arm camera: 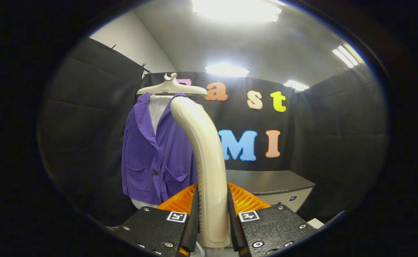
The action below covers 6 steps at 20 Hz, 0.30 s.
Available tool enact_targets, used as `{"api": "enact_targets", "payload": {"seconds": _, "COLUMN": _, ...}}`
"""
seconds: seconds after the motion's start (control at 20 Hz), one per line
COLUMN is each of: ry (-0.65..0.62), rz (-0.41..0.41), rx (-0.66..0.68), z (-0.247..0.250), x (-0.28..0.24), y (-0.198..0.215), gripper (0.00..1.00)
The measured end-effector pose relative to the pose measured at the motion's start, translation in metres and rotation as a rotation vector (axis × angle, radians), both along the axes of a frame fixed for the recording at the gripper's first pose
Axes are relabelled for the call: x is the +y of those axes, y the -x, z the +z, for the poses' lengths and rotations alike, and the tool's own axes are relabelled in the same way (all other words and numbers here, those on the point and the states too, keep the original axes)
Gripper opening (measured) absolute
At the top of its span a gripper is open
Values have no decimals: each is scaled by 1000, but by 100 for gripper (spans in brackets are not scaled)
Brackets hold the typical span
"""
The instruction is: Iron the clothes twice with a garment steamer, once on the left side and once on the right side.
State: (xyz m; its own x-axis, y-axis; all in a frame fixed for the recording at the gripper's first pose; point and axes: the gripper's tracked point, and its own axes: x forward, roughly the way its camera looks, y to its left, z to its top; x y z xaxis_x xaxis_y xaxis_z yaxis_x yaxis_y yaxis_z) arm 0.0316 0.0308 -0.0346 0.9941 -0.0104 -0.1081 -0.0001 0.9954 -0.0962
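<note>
In the gripper view, the hand-held gripper (213, 228) pinches the cream handle of the garment steamer (205, 157) between its two fingers, one pressed to each side of the handle. The grip sits low on the handle, probably so that the long curved neck stands free above the fingers and its head can be steered toward the cloth. The steamer rises from between the fingers and bends over to the left at its top, and that rounded end lies in front of the upper right part of the purple jacket (151, 153); whether it touches the fabric cannot be told.

The jacket hangs beyond the fingers, left of the steamer, on a pale hanger (171, 87) that keeps it upright and spread, which suits a steamer meant to run down a hanging front. A white lining or shirt (157, 109) shows at the open collar just left of the steamer's head. A grey desk (269, 182) stands to the right of the steamer, behind it and well apart from the jacket.

Judging by the head's place near the jacket's top, a downward pass looks about to begin or freshly under way
</note>
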Motion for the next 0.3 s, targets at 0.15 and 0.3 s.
{"api": "enact_targets", "payload": {"seconds": 0.15, "ry": -15, "rz": -20, "rx": 7, "z": 1, "x": -5, "y": -2, "gripper": 38}}
{"api": "enact_targets", "payload": {"seconds": 0.3, "ry": -9, "rz": -26, "rx": 11, "z": -1, "x": -5, "y": 0, "gripper": 38}}
